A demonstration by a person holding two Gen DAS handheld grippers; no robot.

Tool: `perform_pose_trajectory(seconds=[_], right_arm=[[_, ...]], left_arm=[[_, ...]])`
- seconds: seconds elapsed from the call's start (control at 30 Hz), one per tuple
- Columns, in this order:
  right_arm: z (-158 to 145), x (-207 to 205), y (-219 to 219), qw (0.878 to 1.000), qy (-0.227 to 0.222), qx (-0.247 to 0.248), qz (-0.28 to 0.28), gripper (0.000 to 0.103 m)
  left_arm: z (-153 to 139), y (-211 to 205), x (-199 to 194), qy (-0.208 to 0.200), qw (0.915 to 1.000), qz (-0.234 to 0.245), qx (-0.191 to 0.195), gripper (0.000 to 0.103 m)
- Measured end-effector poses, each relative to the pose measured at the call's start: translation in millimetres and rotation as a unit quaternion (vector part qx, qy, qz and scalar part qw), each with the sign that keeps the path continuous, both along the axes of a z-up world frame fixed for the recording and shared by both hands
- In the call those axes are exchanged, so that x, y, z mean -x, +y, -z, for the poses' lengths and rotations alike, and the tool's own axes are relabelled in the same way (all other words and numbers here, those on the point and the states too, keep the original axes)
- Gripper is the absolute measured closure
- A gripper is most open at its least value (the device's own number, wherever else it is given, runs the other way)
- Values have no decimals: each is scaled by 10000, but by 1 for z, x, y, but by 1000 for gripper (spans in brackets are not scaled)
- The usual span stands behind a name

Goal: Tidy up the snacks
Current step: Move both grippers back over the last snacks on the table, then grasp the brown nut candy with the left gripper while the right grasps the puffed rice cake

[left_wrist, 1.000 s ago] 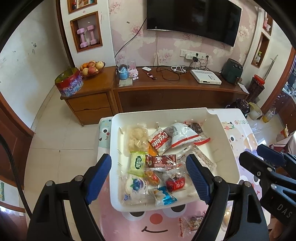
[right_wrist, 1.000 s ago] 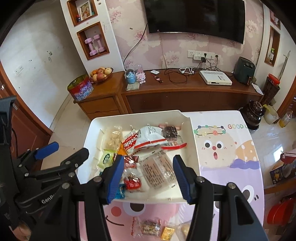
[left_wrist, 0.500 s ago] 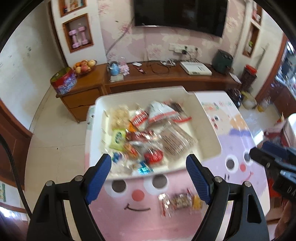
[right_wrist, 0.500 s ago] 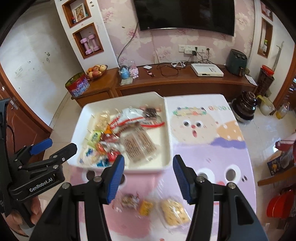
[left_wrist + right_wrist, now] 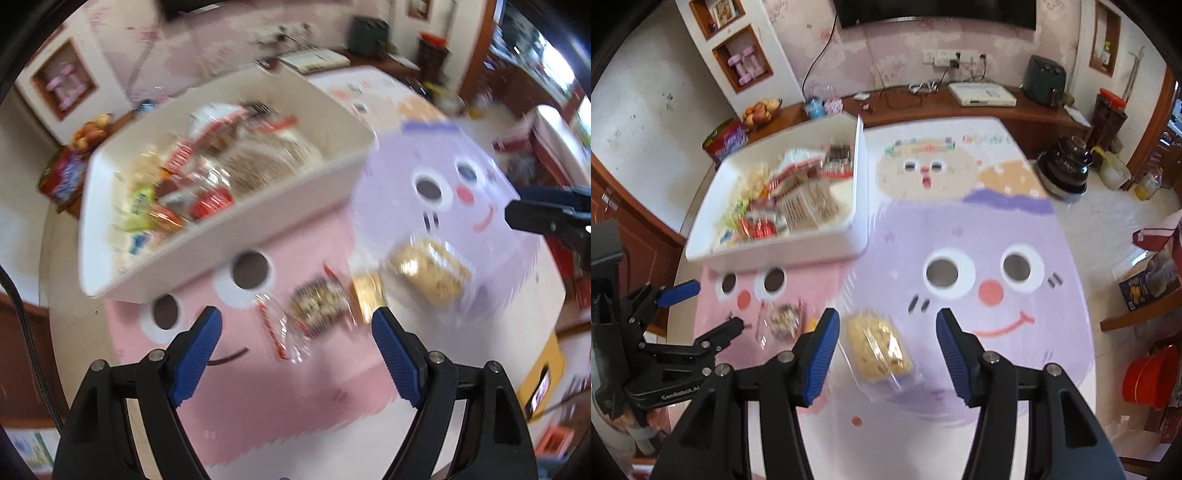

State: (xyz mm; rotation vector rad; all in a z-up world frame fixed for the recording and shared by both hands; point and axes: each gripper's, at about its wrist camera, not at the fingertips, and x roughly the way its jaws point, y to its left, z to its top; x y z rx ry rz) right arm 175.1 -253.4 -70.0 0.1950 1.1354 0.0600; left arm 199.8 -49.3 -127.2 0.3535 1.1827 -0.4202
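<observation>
A white tray (image 5: pixel 860 192) holding several wrapped snacks stands on the cartoon tablecloth, at the far left; it also shows in the left wrist view (image 5: pixel 229 221). Three loose snacks lie on the cloth near me: a clear pack of pale puffed cake (image 5: pixel 878 349), a small yellow packet (image 5: pixel 811 325) and a brown nut bar in clear wrap (image 5: pixel 783 317). My right gripper (image 5: pixel 884 350) is open and empty, its jaws either side of the cake pack. My left gripper (image 5: pixel 297 345) is open and empty just above the nut bar (image 5: pixel 314 306), with the cake pack (image 5: pixel 430 271) to its right.
A wooden TV cabinet (image 5: pixel 923 107) with cables, a white box and a fruit bowl (image 5: pixel 759 112) runs behind the table. A dark pot (image 5: pixel 1063 166) stands on the floor at the far right. The left gripper shows at the left in the right wrist view (image 5: pixel 701 310).
Both grippers have pulled back from over the tray toward the near side of the table. They now hover over the loose snacks. Both stayed open.
</observation>
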Motion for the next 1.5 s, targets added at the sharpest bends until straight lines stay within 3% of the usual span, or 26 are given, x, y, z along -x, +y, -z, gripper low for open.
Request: perform_pose_trajectory(seconds=[0.27, 0.37, 0.5, 0.67, 0.83, 1.0, 1.37, 1.5], right_arm=[[61, 4, 15, 9976, 531, -203, -386, 48], [81, 1, 25, 9955, 739, -174, -561, 43], [100, -3, 38, 9930, 913, 31, -746, 36], [116, -9, 44, 9912, 1082, 92, -753, 36], [125, -13, 47, 9906, 1160, 109, -719, 35], [128, -12, 60, 9893, 1104, 393, -872, 35], [130, -14, 59, 9908, 1059, 386, -752, 37], [125, -11, 55, 9916, 1003, 430, -698, 45]], left_arm=[[54, -3, -13, 349, 9967, 608, -401, 21], [67, -7, -20, 441, 9946, 799, -497, 21], [76, -17, -22, 461, 9906, 1153, -571, 18], [77, -21, -28, 513, 9886, 1348, -434, 18], [75, -16, -42, 757, 9880, 1339, -152, 18], [76, -10, -49, 1285, 9787, 1594, 159, 19], [89, -39, -54, 831, 9687, 2289, -477, 19], [83, -41, -58, 728, 9709, 2263, -303, 38]])
